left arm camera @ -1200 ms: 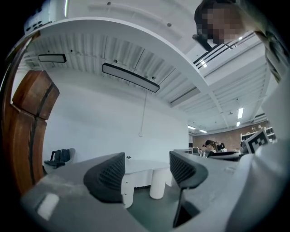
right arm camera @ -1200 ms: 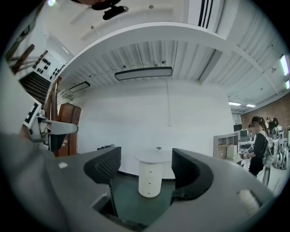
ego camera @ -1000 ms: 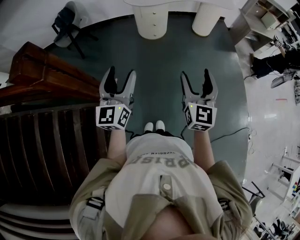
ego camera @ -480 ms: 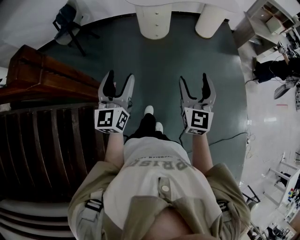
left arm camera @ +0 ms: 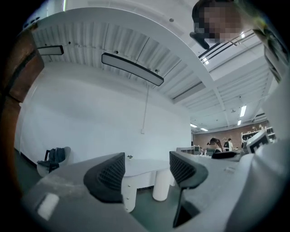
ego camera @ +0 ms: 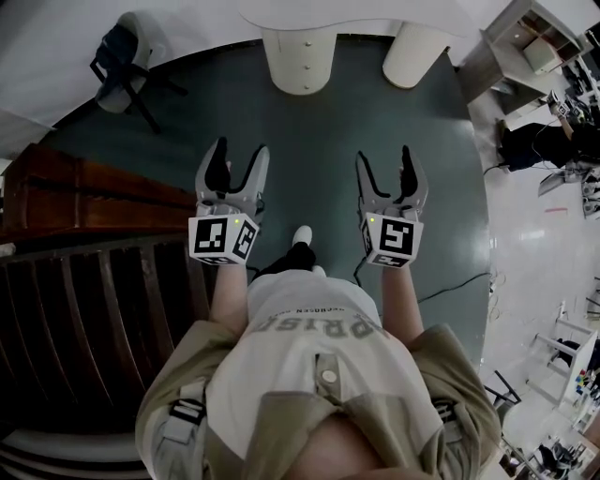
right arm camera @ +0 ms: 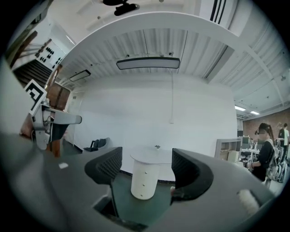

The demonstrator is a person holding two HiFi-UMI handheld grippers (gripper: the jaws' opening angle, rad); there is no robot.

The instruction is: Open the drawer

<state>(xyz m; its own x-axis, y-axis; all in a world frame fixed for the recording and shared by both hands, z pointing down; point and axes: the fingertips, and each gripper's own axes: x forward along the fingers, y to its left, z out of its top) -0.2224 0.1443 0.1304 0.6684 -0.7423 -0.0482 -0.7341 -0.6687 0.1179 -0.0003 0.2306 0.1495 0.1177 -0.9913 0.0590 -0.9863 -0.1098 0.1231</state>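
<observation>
Fingers point(left arm camera: 108, 176) of the left gripper point(ego camera: 238, 164) and right gripper point(ego camera: 385, 167) stand apart, holding nothing, both well short of the white drawer pedestal point(ego camera: 298, 56), which carries the white bench point(ego camera: 309, 13). Its drawers probably slide lightly; pinching a small round knob point(right arm camera: 143, 185) looks best

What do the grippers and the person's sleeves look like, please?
The left gripper and right gripper have pale grey curved jaws, black ribbed pads, plus a white cube with black square markers and a green light. Short khaki sleeves, white T-shirt.
</observation>
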